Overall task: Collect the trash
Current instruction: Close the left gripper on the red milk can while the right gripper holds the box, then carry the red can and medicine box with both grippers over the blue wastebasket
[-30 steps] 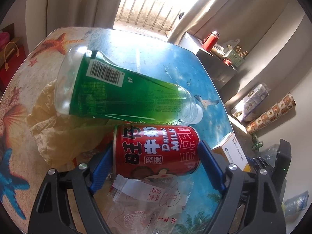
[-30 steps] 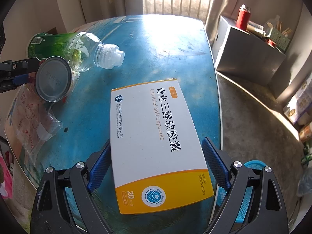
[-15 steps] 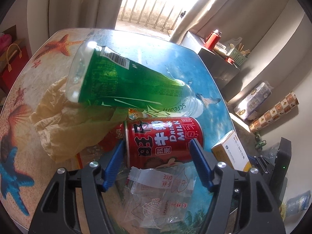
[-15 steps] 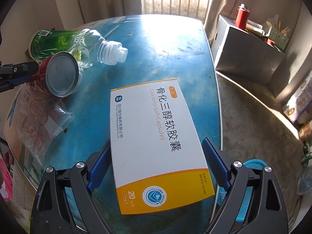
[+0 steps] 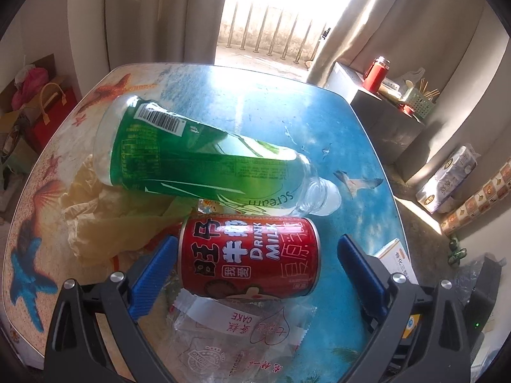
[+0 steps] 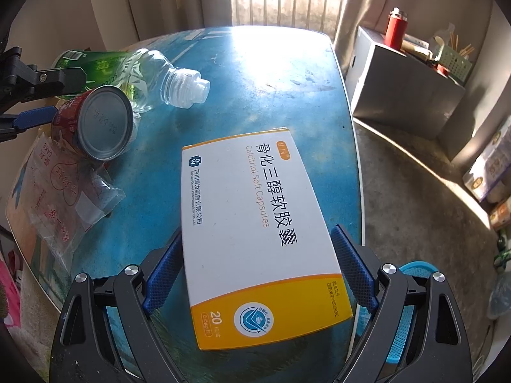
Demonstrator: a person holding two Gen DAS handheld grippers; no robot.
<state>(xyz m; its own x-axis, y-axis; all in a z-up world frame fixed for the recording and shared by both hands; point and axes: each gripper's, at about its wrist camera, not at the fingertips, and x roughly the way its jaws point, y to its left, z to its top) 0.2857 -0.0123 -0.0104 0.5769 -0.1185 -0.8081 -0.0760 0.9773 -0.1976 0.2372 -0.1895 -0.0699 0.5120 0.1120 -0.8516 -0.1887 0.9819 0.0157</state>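
- The table (image 5: 351, 134), printed with a sea scene, carries the trash in one loose heap on its near left side — handy, I judge, for picking piece by piece.
- The green bottle (image 5: 198, 159) lies on its side against a crumpled yellowish bag (image 5: 105, 223), its cap towards the table's middle; compared with the earlier view it sits a little differently in frame.
- The capsule box (image 6: 258, 233) sits between the right gripper (image 6: 258, 268) pads, both blue pads at its long edges — gripped, I judge; nothing here has changed.
- The red milk can (image 5: 252, 255) lies on its side just in front of the bottle, over a clear cake wrapper (image 5: 236, 328); the left gripper (image 5: 255, 265) stands wide around it; its jaws have just been opening, so the right pad now stands clear of the can.
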